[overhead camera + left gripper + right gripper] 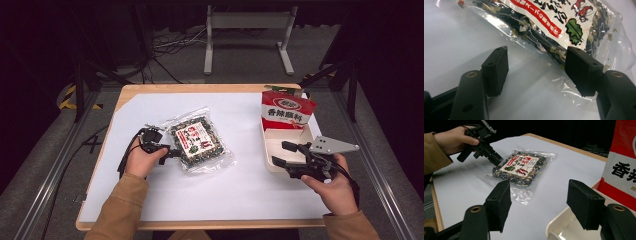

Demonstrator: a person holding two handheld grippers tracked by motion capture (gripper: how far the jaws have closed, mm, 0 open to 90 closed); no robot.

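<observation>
The left gripper (pixel 176 152) sits with its jaws spread wide at the near edge of a clear packet of dried seaweed mix (pixel 199 141), so the step in hand looks like the approach to a grasp, not yet made. In the left gripper view the packet (pixel 554 27) lies flat on the white table cover (pixel 454 45) just ahead of the jaws, its crinkled clear margin running between them and touching the far jaw. The next move likely calls for sliding one jaw under that thin margin and closing on it. The packet is glossy, loosely filled with dark flakes, with a red-and-white label. The right gripper (pixel 283 153) is also wide apart, holding nothing, at the rim of a cream tray (pixel 268 142) in which a red seasoning bag (pixel 286 110) stands beyond its jaws.
</observation>
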